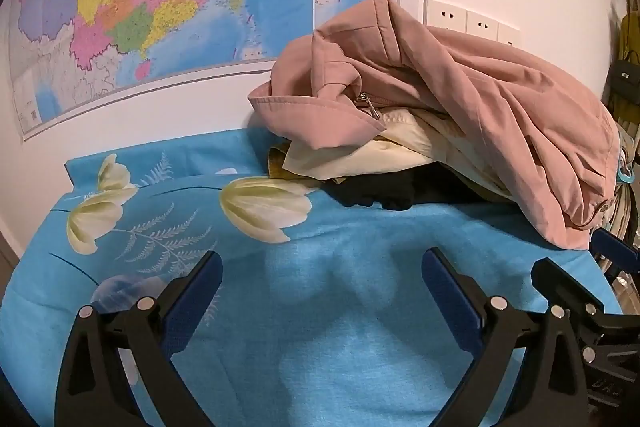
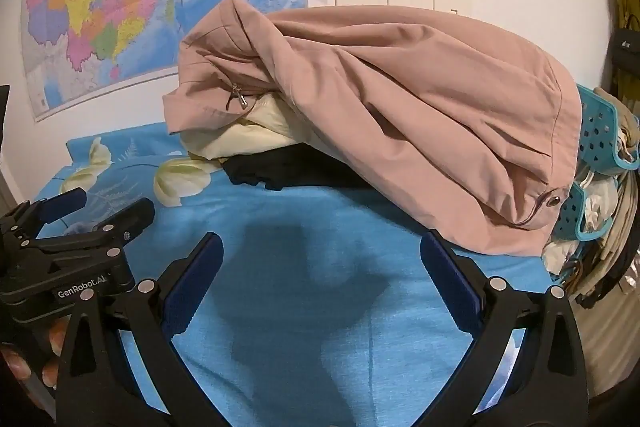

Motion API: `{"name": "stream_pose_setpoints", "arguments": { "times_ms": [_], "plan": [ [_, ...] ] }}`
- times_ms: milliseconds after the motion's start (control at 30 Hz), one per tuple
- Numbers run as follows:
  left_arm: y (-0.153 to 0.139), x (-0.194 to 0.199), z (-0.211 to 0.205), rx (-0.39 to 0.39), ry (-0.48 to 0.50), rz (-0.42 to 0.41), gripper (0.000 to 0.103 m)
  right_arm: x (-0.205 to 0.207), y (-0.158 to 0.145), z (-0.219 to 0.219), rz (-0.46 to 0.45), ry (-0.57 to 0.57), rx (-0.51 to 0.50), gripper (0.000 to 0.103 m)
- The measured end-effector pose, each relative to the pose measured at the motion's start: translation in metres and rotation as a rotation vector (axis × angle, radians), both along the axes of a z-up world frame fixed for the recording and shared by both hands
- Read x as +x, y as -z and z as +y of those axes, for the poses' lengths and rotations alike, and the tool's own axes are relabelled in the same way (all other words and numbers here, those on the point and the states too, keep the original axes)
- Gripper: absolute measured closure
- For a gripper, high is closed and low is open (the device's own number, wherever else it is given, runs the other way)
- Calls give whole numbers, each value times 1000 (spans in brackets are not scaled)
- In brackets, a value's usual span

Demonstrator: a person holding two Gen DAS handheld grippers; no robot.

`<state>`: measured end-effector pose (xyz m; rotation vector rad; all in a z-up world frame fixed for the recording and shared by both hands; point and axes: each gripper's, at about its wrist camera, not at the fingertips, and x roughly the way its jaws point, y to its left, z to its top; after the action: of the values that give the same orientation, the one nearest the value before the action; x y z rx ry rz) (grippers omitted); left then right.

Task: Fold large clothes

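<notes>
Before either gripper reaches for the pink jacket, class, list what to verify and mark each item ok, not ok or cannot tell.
1. Left gripper open, nothing between its jaws: ok.
2. Right gripper open, nothing between its jaws: ok.
3. Pink jacket on top of the pile, not buried: ok.
4. Jacket spread flat for folding: not ok; it lies bunched over a cream garment and a black garment.
5. Bare blue floral sheet in front of the pile for laying it out: ok.
6. Jacket free of the teal basket at its far end: cannot tell.
</notes>
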<state>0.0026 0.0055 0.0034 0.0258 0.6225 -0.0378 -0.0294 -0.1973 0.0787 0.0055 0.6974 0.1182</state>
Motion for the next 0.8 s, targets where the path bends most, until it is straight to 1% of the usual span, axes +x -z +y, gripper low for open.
{"name": "stream_pose_setpoints", "arguments": {
  "times_ms": [167,800],
  "plan": [
    [-1,0,-1,-2,-3,-5,7,-1,-2,3,-7,-2,-24,5],
    [-2,-3,-2,-12,-7,-10,7,-2,-5,4,-11,-1,-32,5]
  ]
}}
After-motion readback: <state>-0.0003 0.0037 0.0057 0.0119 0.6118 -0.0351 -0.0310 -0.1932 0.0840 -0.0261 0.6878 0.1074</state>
